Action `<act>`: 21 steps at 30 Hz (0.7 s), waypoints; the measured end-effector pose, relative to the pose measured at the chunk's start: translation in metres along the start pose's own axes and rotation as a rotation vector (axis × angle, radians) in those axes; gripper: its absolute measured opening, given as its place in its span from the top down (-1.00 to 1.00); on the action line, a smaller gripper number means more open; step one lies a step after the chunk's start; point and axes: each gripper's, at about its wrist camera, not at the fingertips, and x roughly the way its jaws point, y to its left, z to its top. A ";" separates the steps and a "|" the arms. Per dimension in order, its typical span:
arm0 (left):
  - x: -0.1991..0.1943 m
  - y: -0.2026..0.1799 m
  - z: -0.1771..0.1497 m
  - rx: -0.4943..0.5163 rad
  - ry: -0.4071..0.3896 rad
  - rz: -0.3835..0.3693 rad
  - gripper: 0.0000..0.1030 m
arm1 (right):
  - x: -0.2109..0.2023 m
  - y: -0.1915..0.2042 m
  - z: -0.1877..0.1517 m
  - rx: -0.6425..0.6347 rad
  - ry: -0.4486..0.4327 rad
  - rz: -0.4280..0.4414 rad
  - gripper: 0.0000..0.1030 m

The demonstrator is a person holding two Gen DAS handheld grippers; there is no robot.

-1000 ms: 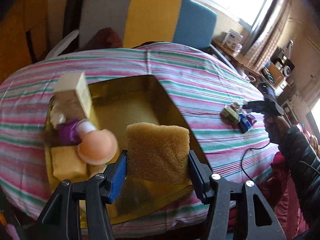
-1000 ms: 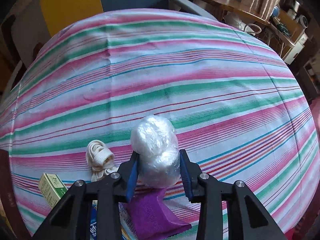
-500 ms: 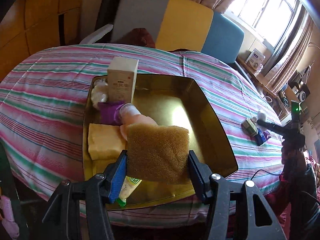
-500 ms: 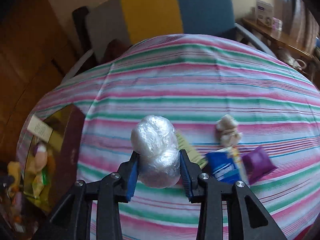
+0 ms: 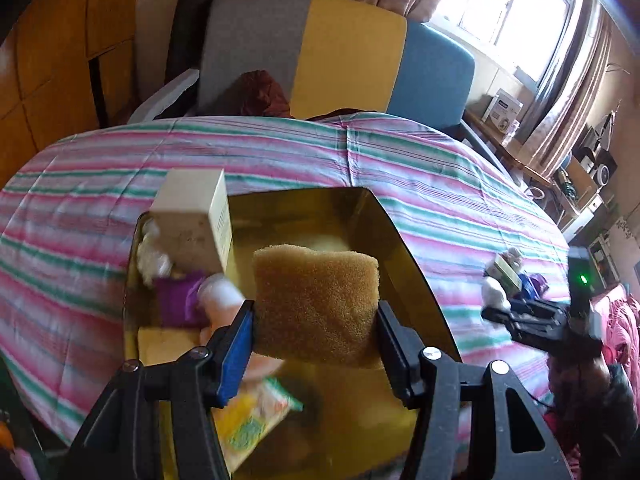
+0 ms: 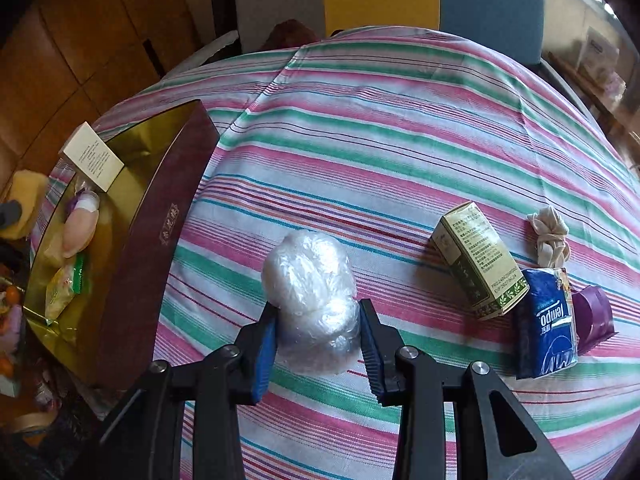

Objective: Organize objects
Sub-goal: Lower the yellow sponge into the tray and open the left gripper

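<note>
My left gripper (image 5: 314,320) is shut on a brown sponge (image 5: 316,300) and holds it above the gold-lined box (image 5: 408,264). The box holds a cream carton (image 5: 192,220), a purple packet (image 5: 178,300), a pink bottle (image 5: 224,304), a yellow sponge (image 5: 160,344) and a yellow-green sachet (image 5: 256,420). My right gripper (image 6: 318,340) is shut on a clear plastic bag ball (image 6: 312,296) above the striped cloth, to the right of the box (image 6: 152,240). The right gripper also shows in the left wrist view (image 5: 496,312).
On the cloth at the right lie a green carton (image 6: 478,260), a blue tissue pack (image 6: 546,320), a purple packet (image 6: 592,316) and a knotted white cord (image 6: 550,236). A grey, yellow and blue sofa (image 5: 340,52) stands behind the table. Shelves stand at the far right (image 5: 580,184).
My left gripper has come lower and closer over the box with the sponge. My right gripper has swung left and down toward the box, carrying the plastic bag ball.
</note>
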 end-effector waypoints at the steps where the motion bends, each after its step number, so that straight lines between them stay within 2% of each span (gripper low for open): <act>1: 0.011 0.000 0.008 -0.003 0.019 0.008 -0.13 | 0.000 0.000 0.000 -0.003 0.002 -0.002 0.26; 8: 0.085 0.017 0.038 -0.105 0.152 0.052 -0.13 | -0.004 -0.001 0.002 -0.010 -0.015 0.008 0.25; 10: 0.097 0.018 0.042 -0.102 0.172 0.073 -0.13 | -0.004 -0.001 0.003 -0.011 -0.016 0.011 0.25; 17: 0.128 0.020 0.052 -0.085 0.202 0.136 -0.17 | -0.002 0.006 0.003 -0.036 -0.015 0.015 0.25; 21: 0.138 0.019 0.057 -0.068 0.213 0.132 -0.22 | -0.002 0.007 0.003 -0.038 -0.010 0.014 0.25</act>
